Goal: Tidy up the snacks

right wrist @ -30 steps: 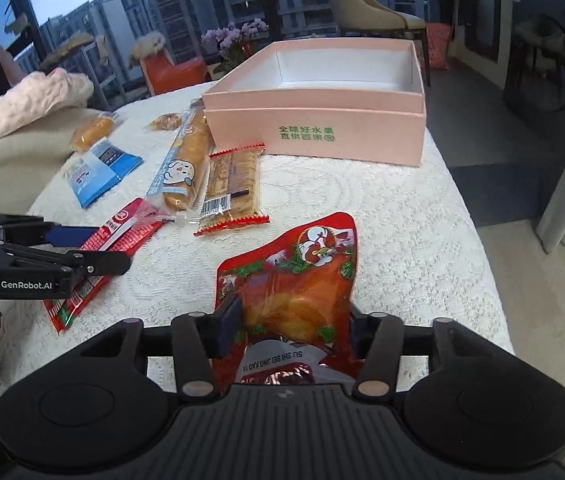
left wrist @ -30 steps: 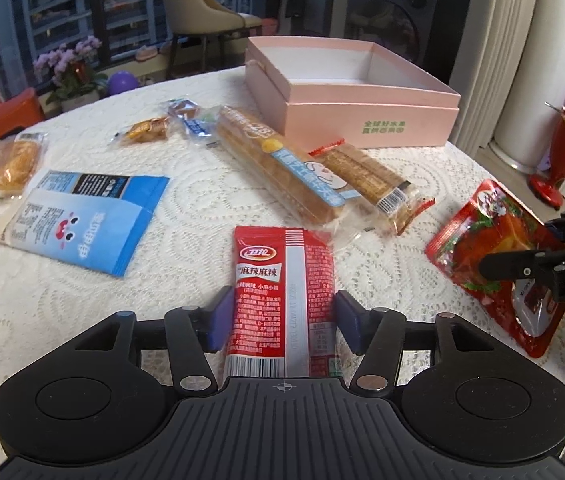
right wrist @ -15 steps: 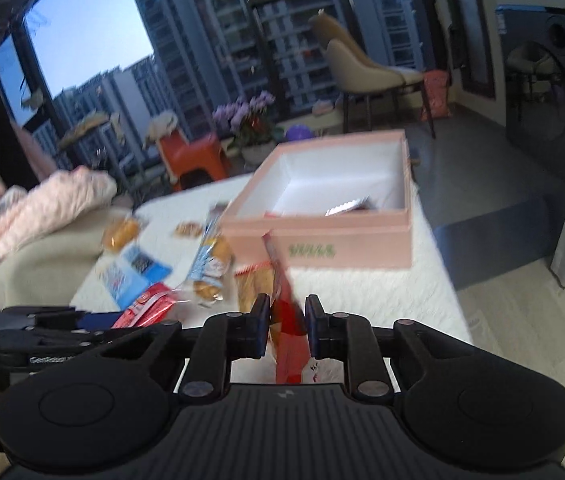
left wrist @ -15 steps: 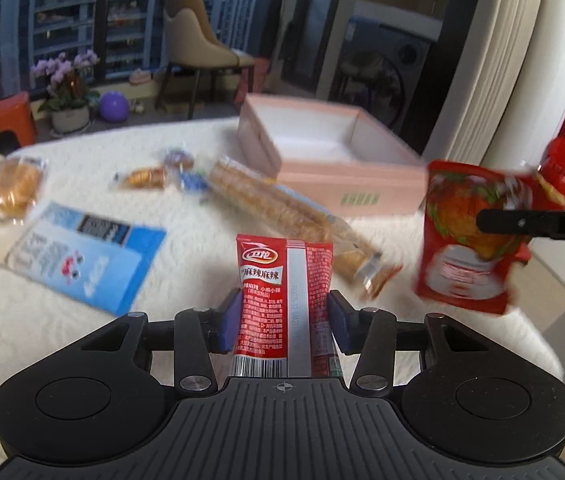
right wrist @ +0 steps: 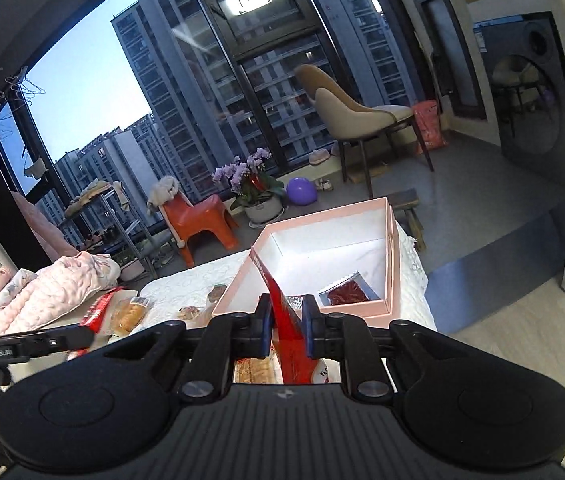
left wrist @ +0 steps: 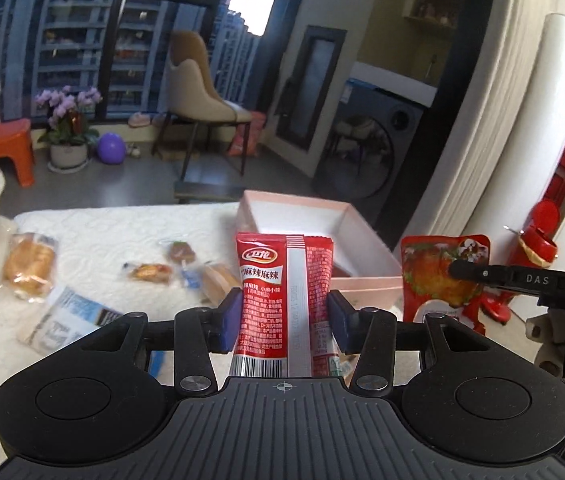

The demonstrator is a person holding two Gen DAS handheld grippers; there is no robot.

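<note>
My left gripper (left wrist: 284, 316) is shut on a red spicy-strip packet (left wrist: 284, 280) and holds it upright above the table. My right gripper (right wrist: 286, 326) is shut on a red pouch (right wrist: 288, 320), seen edge-on; the same pouch (left wrist: 440, 276) hangs at the right in the left wrist view. The open pink box (right wrist: 390, 256) lies ahead on the white tablecloth and holds a dark red packet (right wrist: 348, 292). The box (left wrist: 366, 240) sits behind the strip packet in the left wrist view.
Loose snacks lie on the table: a bun (left wrist: 28, 264), a blue-and-white packet (left wrist: 70, 316), small wrapped snacks (left wrist: 150, 270) and a bread packet (left wrist: 216, 282). A pink blanket (right wrist: 46, 288) lies at the left. A chair (right wrist: 358, 112) and orange stool (right wrist: 198, 216) stand beyond.
Both grippers closed on their packets and lifted them off the table. The views now sit higher and the right gripper has come closer to the pink box.
</note>
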